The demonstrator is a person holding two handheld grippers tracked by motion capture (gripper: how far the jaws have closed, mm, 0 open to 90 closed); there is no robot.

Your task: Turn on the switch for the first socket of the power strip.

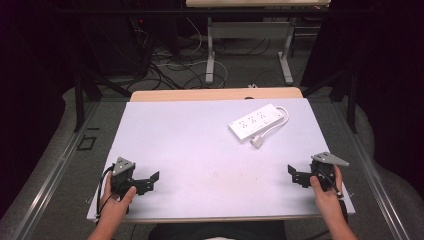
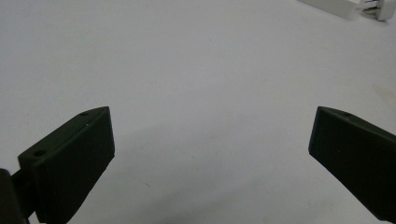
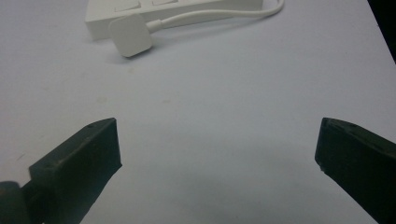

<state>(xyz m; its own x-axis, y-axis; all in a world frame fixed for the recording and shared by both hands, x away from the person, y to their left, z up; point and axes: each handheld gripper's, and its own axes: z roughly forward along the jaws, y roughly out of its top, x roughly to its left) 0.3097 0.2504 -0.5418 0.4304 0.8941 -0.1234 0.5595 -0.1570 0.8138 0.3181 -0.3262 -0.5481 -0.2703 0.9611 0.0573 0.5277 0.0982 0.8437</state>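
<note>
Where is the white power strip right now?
In the high view the power strip lies on the table's far right part, its plug beside its near edge, ahead of the right gripper and untouched by either gripper.

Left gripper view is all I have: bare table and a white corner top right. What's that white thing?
Observer: A white power strip, lying flat on the table's far right part, as the high view shows.
Operator: Is its cord plugged in?
Observer: No. The plug lies loose on the table just in front of the strip, cord looping back along it.
Operator: Where's the right gripper?
Observer: The right gripper is near the table's front right edge, jaws wide apart, holding nothing. The left gripper is open too.
</note>
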